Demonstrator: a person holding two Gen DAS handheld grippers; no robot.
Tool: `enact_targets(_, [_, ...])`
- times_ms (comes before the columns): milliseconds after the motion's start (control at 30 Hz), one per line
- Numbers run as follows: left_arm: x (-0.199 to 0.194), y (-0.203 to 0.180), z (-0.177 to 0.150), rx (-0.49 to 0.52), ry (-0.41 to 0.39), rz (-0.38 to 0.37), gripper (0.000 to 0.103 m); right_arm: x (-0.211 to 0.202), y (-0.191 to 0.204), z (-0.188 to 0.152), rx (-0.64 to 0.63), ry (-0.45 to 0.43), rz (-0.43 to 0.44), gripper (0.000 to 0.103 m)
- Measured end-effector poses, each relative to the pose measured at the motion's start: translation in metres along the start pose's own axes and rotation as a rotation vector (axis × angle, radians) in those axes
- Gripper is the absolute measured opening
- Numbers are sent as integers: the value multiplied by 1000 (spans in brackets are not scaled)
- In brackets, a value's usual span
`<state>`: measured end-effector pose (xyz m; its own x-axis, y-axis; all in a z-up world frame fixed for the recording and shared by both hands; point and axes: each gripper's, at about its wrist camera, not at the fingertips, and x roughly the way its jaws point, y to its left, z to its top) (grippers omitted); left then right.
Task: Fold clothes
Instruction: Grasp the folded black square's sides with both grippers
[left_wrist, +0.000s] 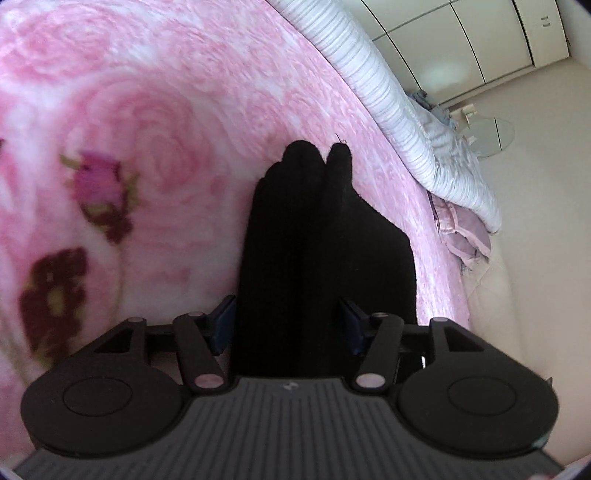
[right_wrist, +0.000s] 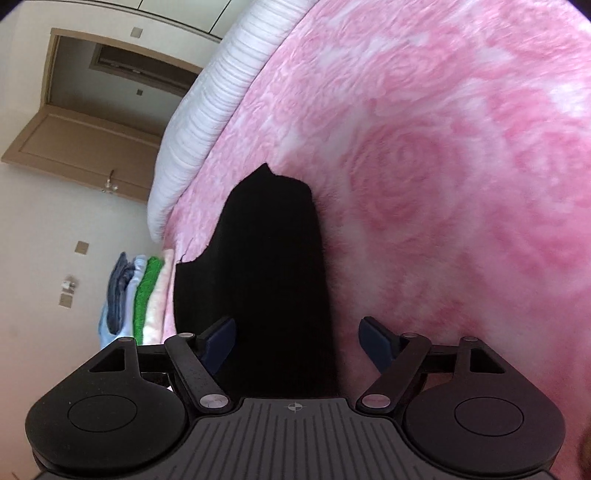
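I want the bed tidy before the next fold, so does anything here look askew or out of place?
Mostly tidy. The black garment lies folded on the pink rose blanket, but its far end splits into two uneven lobes in the left view. A crumpled lilac cloth hangs off the bed edge. The folded stack looks neat.

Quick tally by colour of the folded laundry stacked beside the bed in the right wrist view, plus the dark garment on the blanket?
Black garment on the pink rose blanket: 1
Stack beside the bed, by visible colour bands:
Dark blue-grey: 1
Light blue: 1
Green: 1
Cream: 1
Total: 5; more hidden layers cannot be ruled out.
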<state>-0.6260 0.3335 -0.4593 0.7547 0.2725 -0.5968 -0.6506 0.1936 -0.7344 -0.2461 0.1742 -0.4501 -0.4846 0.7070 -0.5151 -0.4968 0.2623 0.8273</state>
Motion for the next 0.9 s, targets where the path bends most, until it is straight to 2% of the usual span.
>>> enact_targets(67, [3, -2, 0, 18, 3, -2, 52, 8, 0, 3, -2, 18, 17, 77])
enact_targets(100, [5, -2, 0, 24, 5, -5, 52, 12, 0, 3, 0, 29, 28, 73])
enact_targets(133, [7, -2, 1, 28, 8, -10, 51, 16, 0, 3, 3, 39, 39, 64])
enact_targets(333, [14, 7, 6, 22, 45, -70, 44, 33, -2, 5, -11, 54, 69, 62])
enact_targets(433, [20, 12, 12, 5, 70, -103, 39, 35, -3, 7, -37, 59, 72, 54])
enact_targets(633, [22, 1, 6, 76, 55, -77, 35, 31, -12, -4, -64, 25, 111, 44])
enact_targets(900, [12, 2, 20, -61, 102, -77, 28, 31, 11, 10, 51, 95, -6, 42])
